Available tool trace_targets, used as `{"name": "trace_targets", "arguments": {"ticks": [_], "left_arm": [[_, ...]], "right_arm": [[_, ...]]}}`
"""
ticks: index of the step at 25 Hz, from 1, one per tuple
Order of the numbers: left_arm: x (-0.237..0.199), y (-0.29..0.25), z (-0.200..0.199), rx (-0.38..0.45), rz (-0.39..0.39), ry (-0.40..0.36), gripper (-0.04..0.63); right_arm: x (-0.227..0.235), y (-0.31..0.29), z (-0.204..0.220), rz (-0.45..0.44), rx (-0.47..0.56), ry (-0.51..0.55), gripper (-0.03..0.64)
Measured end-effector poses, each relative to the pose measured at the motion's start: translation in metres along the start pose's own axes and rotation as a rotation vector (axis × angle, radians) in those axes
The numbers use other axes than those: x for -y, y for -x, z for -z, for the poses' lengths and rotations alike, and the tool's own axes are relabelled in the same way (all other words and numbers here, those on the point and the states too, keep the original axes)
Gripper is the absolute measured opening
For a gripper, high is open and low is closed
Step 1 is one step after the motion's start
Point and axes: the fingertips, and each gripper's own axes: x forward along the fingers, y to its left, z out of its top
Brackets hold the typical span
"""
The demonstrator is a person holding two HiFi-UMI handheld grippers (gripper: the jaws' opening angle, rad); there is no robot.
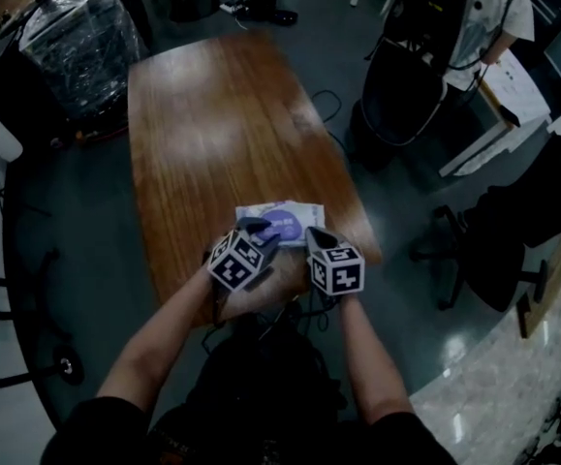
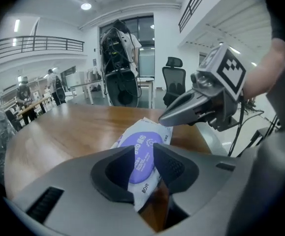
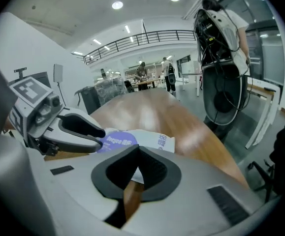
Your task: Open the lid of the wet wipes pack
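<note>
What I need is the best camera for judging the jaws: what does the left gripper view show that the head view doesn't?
Only the left gripper view: the jaws of the left gripper stand apart, with the purple lid showing in the gap. Only the head view: the person's forearms and the floor around the table. Both: the wet wipes pack lying on the table, with the right gripper close to it.

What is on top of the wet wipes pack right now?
A purple oval lid lies flat on the wet wipes pack, apparently shut. The left claw hangs over it, jaws apart. The wipes beneath the lid cannot be seen.
</note>
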Motion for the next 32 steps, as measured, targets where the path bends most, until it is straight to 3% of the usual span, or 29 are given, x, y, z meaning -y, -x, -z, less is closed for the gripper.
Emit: {"name": "trace_targets", "arguments": {"ticks": [3,9,15,21,24,32], "left_arm": [[0.003,-0.007,0.005,-0.049,0.021,-0.059,0.186],[0.002,-0.018,0.014,-0.134,0.081,-0.171,0.249],[-0.001,-0.02,0.015,-0.172,0.117,-0.284,0.273],[-0.002,-0.028,0.017,-0.189,0.101,-0.402,0.281],[-0.005,-0.031,0.017,-0.173,0.107,-0.395,0.276],[-0.012,-0.029,0.015,-0.195,0.211,-0.238,0.272]], "right_arm": [[0.006,-0.012,0.007,0.009,-0.051,0.011,0.011],[0.008,-0.028,0.02,-0.01,-0.144,0.036,0.011],[0.005,-0.031,0.019,-0.045,-0.162,0.032,0.011],[0.006,-0.031,0.022,-0.048,-0.154,0.024,0.011],[0.006,-0.031,0.021,-0.057,-0.151,0.027,0.011],[0.004,-0.032,0.02,-0.061,-0.142,0.034,0.011]]}}
